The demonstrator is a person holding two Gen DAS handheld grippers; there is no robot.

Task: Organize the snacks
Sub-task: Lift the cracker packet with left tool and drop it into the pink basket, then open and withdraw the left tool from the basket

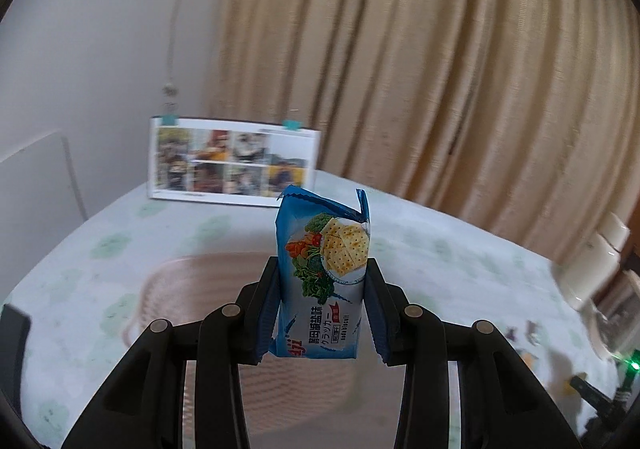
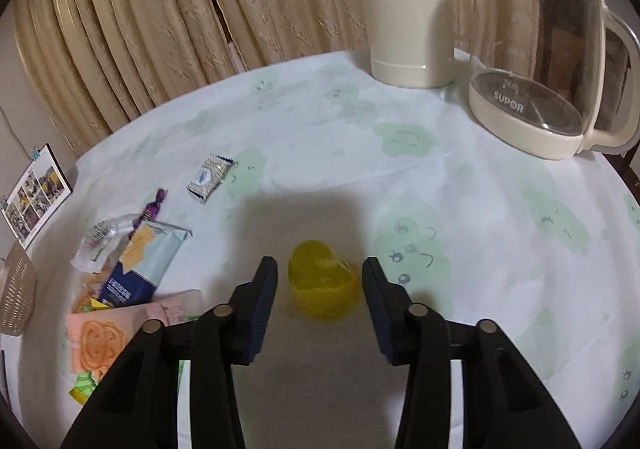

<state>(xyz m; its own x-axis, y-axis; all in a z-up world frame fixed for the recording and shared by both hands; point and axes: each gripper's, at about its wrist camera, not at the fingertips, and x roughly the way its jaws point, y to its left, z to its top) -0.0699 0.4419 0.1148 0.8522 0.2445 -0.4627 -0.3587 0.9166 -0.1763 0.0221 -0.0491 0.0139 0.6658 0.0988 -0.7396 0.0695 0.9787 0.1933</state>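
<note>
Beige pleated curtains [image 2: 160, 9] back a table under a pale cloth printed with green smiling blobs [image 2: 460, 189].

The left gripper [image 1: 320, 309] is clamped on an upright blue foil packet of soda crackers [image 1: 324, 277], its pads pressing the packet's two narrow sides, the torn sawtooth top standing clear above the fingers. Directly below and just ahead of this gripper lies a pinkish woven basket [image 1: 168, 289], blurred. To finish this step well, I would carry the packet over the basket's middle, lower it until its base is near the weave, and only then ease the jaws apart, so it settles rather than tips over the rim.

The right gripper [image 2: 320, 289] is spread wide and holds nothing. A small translucent yellow jelly cup [image 2: 323, 285] sits on the cloth between its fingertips, touching neither pad as far as I can tell; it is blurred. Closing gently and squarely on its sides should do, since the soft cup will likely deform or squirt out under a hard pinch.

Off to this gripper's left lies a heap of loose snacks [image 2: 120, 281], and further ahead of that a small cream speckled wrapped sweet [image 2: 208, 179]. Far ahead to the right stand a cream thermos jug [image 2: 408, 9] and a glass electric kettle [image 2: 540, 49].
</note>
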